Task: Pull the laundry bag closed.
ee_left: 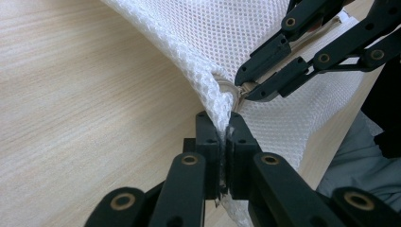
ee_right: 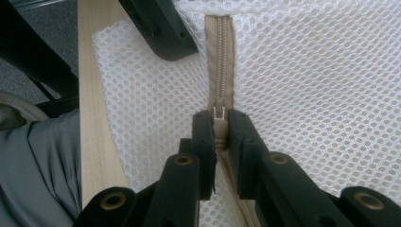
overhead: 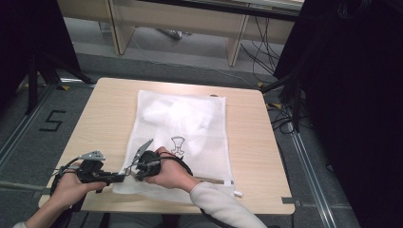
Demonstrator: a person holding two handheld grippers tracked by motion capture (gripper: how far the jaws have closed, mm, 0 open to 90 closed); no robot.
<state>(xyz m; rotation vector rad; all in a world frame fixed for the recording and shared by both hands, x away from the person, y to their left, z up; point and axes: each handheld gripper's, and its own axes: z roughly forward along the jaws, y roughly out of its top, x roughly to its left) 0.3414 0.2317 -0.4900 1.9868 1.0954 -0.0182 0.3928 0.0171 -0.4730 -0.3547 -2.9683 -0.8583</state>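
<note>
So there's a white mesh laundry bag lying flat on the light wood worktop, with a little dark drawing printed near its middle. Both claws meet at the bag's near left corner (left claw from the side, right claw right next to it), hands gripping the handles. A "5" is marked on the floor off to the left.

Both tongs are matte black, built of flat linkage bars pinned with brass-coloured rivets, ending in blocky rectangular pads. The left tongs carry a grey three-cornered plate on top and trail a black cable; the right tongs bear a similar grey plate. The person wears a light grey long sleeve.
</note>
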